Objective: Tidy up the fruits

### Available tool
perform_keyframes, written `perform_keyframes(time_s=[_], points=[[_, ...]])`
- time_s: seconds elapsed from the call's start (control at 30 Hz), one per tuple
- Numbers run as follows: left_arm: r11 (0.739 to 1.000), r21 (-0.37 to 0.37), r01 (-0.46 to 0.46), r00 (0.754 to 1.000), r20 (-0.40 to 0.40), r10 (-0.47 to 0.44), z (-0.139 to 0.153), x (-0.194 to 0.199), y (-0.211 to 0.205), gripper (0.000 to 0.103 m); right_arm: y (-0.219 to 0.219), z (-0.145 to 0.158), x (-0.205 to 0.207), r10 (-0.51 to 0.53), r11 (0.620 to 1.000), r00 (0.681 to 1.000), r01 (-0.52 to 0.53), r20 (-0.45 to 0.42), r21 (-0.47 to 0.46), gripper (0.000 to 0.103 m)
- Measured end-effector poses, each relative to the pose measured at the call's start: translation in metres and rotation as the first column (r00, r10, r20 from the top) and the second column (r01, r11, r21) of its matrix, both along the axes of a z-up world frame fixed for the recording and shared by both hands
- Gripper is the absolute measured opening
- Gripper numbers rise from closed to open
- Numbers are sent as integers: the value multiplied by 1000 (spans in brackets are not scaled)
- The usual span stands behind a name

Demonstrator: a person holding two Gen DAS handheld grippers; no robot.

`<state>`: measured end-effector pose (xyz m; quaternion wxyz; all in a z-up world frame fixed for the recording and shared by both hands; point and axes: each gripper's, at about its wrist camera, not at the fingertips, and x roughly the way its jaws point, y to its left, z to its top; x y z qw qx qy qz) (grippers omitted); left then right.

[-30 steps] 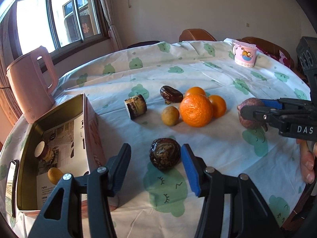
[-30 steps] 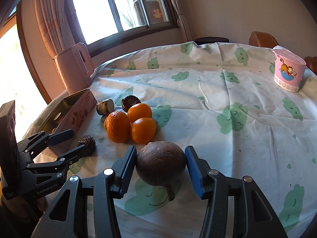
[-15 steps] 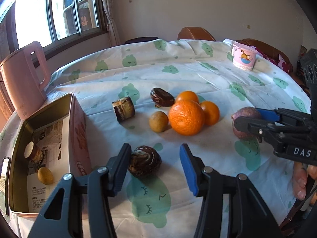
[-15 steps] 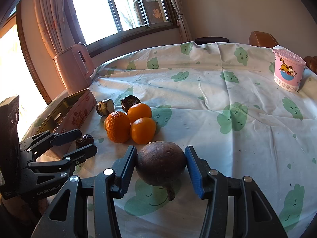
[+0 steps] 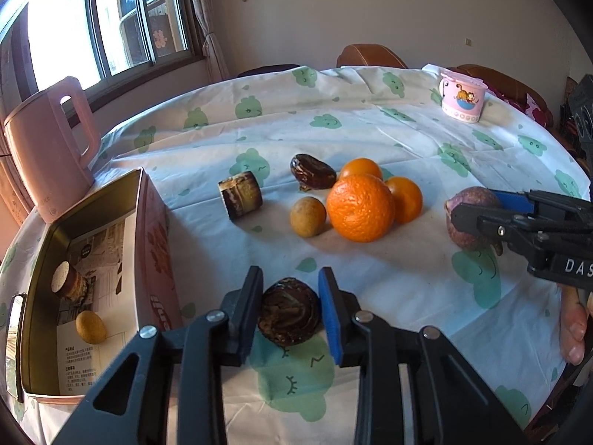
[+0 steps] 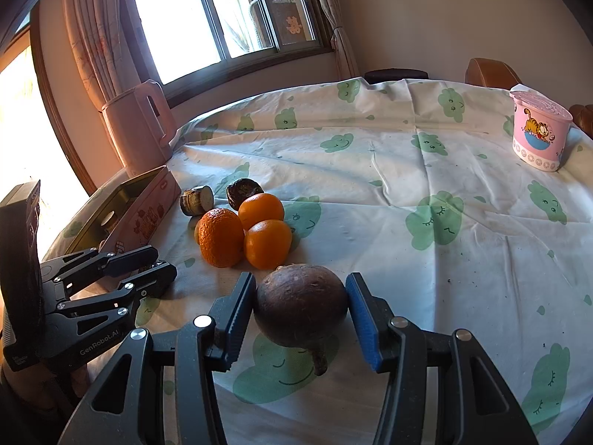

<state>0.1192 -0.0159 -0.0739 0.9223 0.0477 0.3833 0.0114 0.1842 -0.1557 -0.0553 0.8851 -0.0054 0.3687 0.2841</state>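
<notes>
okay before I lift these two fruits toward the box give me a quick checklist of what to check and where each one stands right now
1. Left gripper closed on the dark wrinkled fruit: ok. The jaws have just been closing and both pads now touch it.
2. Right gripper closed on the round purple fruit: ok, pads on both sides.
3. Box open, with room inside: ok. Only a small cylinder piece and a small tan fruit lie in it.
4. Path from the left gripper to the box: ok, the box is right beside it.
5. Oranges clear of the right gripper: ok, though close behind the purple fruit.
6. Grip firm enough to lift: cannot tell.
</notes>
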Motion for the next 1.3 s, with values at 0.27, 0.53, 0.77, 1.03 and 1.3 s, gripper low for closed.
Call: perform_keyframes(time_s=[0.27, 0.53, 0.77, 1.03, 1.3], points=[[1000, 3, -18, 1000, -8, 18, 0, -9, 7, 37, 0, 0, 0, 0, 1000, 1000, 0, 0, 0, 53], [999, 28, -21, 1000, -18, 21, 0, -11, 6, 37, -1, 0, 0, 1, 1000, 1000, -1, -1, 1, 53], [1000, 0, 2, 1000, -5, -2, 1, -16, 8, 33, -2, 0, 0, -1, 1000, 1000, 0, 5, 5, 52], [997, -66, 48, 998, 53, -44, 10, -22, 0, 33, -6, 2, -3, -12, 1000, 1000, 11, 21, 22, 52], [996, -75, 50, 992, 119, -41, 16, -21, -7, 33, -8, 5, -7, -8, 999, 999, 6, 42, 39, 52]])
